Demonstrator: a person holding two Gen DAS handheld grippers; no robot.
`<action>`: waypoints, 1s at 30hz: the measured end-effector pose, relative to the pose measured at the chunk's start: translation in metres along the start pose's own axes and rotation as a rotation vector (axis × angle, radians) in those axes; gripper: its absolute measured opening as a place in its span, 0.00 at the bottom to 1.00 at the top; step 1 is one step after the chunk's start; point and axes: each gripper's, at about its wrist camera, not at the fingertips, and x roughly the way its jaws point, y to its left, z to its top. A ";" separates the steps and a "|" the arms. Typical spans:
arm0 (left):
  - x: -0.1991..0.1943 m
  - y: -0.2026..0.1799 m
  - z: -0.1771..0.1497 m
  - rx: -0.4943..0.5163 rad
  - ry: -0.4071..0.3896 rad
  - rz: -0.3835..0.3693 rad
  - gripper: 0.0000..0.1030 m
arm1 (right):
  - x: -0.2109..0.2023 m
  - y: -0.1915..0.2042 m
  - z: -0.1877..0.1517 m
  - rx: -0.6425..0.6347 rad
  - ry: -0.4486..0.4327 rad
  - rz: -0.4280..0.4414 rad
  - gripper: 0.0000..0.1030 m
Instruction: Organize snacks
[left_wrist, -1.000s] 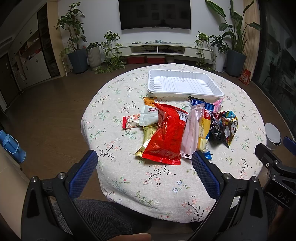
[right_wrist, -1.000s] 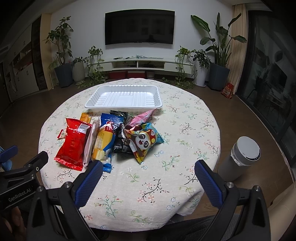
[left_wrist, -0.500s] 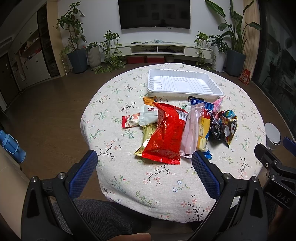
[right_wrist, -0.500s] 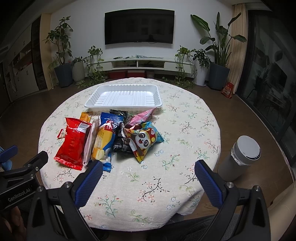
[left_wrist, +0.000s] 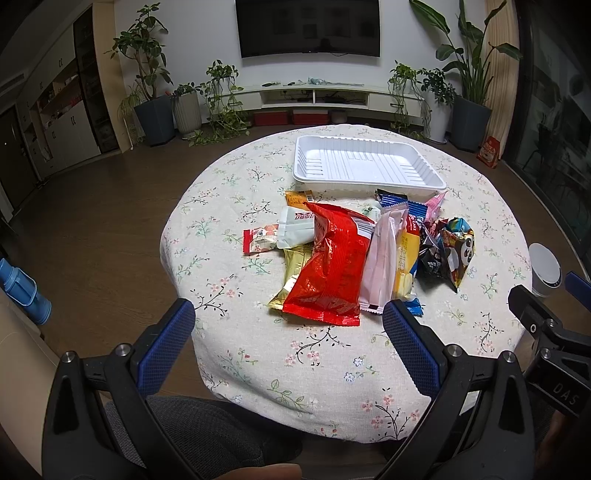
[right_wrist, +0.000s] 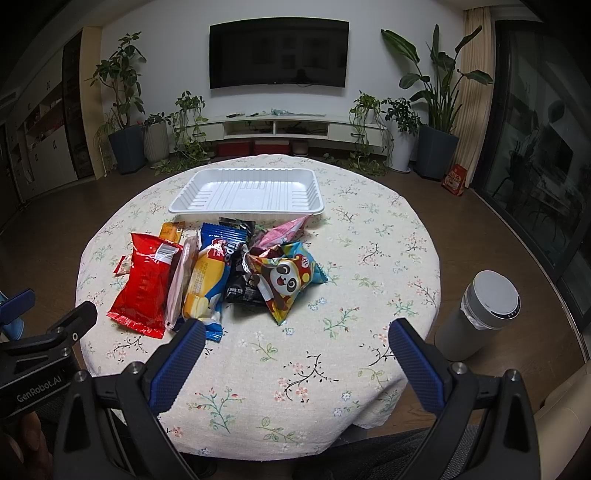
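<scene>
A pile of snack packets lies mid-table: a big red bag (left_wrist: 328, 266) (right_wrist: 147, 284), a pale pink packet (left_wrist: 384, 254), a yellow and blue packet (right_wrist: 207, 277), a panda bag (right_wrist: 286, 282) (left_wrist: 456, 254), a black packet (right_wrist: 240, 280), a white packet (left_wrist: 295, 230) and a small red one (left_wrist: 258, 240). An empty white tray (left_wrist: 365, 166) (right_wrist: 247, 192) sits behind the pile. My left gripper (left_wrist: 288, 339) is open and empty, at the near table edge in front of the red bag. My right gripper (right_wrist: 295, 354) is open and empty, near the front edge, right of the pile.
The round table (right_wrist: 369, 258) has a floral cloth. A grey lidded bin (right_wrist: 480, 314) stands on the floor to the right. A blue bottle (left_wrist: 22, 291) is at the left. Potted plants and a TV console line the far wall.
</scene>
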 end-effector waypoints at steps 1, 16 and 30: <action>0.000 0.000 0.000 0.000 0.000 0.000 1.00 | 0.000 0.000 0.000 0.000 0.000 0.000 0.98; 0.000 0.000 -0.001 -0.001 0.001 0.000 1.00 | 0.001 0.000 -0.001 -0.002 0.000 -0.001 0.98; 0.006 0.001 -0.006 0.008 0.007 -0.011 1.00 | 0.002 -0.003 -0.001 -0.001 0.001 0.000 0.98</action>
